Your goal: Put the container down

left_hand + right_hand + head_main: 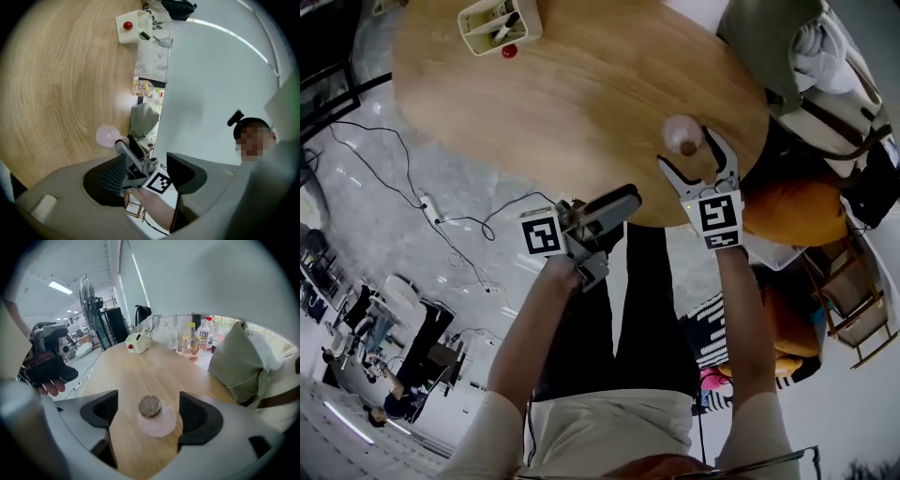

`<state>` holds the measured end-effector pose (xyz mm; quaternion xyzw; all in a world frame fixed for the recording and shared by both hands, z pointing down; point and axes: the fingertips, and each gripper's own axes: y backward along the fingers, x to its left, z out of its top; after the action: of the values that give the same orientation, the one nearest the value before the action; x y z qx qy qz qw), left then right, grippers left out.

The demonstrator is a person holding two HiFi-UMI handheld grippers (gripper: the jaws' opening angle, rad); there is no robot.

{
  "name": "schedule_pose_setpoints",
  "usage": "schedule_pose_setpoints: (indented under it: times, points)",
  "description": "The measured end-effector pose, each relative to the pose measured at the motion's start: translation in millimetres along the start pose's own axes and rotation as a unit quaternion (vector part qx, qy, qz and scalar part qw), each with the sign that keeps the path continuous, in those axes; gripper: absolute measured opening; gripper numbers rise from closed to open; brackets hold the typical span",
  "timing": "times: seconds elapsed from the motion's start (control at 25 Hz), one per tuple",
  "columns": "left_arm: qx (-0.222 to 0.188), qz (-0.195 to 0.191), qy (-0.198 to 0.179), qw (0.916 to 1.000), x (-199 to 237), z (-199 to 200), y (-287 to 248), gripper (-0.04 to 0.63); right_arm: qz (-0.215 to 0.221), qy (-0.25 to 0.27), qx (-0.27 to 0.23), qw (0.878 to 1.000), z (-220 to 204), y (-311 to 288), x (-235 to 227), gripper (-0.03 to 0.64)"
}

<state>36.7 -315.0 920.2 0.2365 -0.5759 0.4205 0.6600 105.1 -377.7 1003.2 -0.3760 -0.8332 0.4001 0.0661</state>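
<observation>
Head view: container (682,134) small and pale, edge clipped by the right gripper (685,147). Right gripper view alone shows its brownish round top, possibly a lid. There the 2 jaws stand wide apart; the container sits on the table (140,366) between them, touching neither. Left gripper (623,202) off the table edge, well apart, jaws spread, empty.

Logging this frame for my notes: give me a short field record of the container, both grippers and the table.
container: pink, round, standing on the wooden table near its edge
right gripper: open, jaws either side of the container, not touching it
left gripper: open, empty, held by the table edge
task state: container appears set down
</observation>
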Motion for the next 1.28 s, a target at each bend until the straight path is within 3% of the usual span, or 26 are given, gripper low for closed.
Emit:
schedule_pose_setpoints:
  times: [0.2,0.4,0.6,0.68,0.84,1.04,1.28]
  points:
    - [0.002,0.005,-0.045,0.9990,-61.1,-11.5,2.3,0.230,0.007,-0.010,-0.025,1.000,51.6,68.8,18.9,0.389]
    - [-0.019,0.014,-0.078,0.9967,-134.5,-32.8,10.2,0.159,0.011,-0.002,-0.051,0.999,104.7,155.5,39.8,0.196]
    - [-0.044,-0.002,-0.080,0.9958,-214.1,-64.7,24.6,0.105,0.016,0.012,-0.068,0.997,155.4,248.2,68.6,0.172]
    - [-0.045,0.004,-0.107,0.9932,-241.7,-75.3,31.2,0.085,0.013,0.011,-0.080,0.997,175.1,282.4,74.8,0.164]
    - [-0.051,0.025,-0.211,0.9759,-295.6,-83.3,51.8,0.062,-0.006,-0.012,-0.098,0.995,209.3,341.1,85.8,0.141]
    - [-0.060,0.064,-0.312,0.9460,-346.9,-97.0,90.3,0.046,-0.017,-0.034,-0.103,0.994,227.2,395.3,113.1,0.133]
    - [-0.041,0.069,-0.433,0.8978,-405.1,-119.6,150.0,0.032,-0.048,-0.027,-0.147,0.988,258.2,451.7,165.5,0.069]
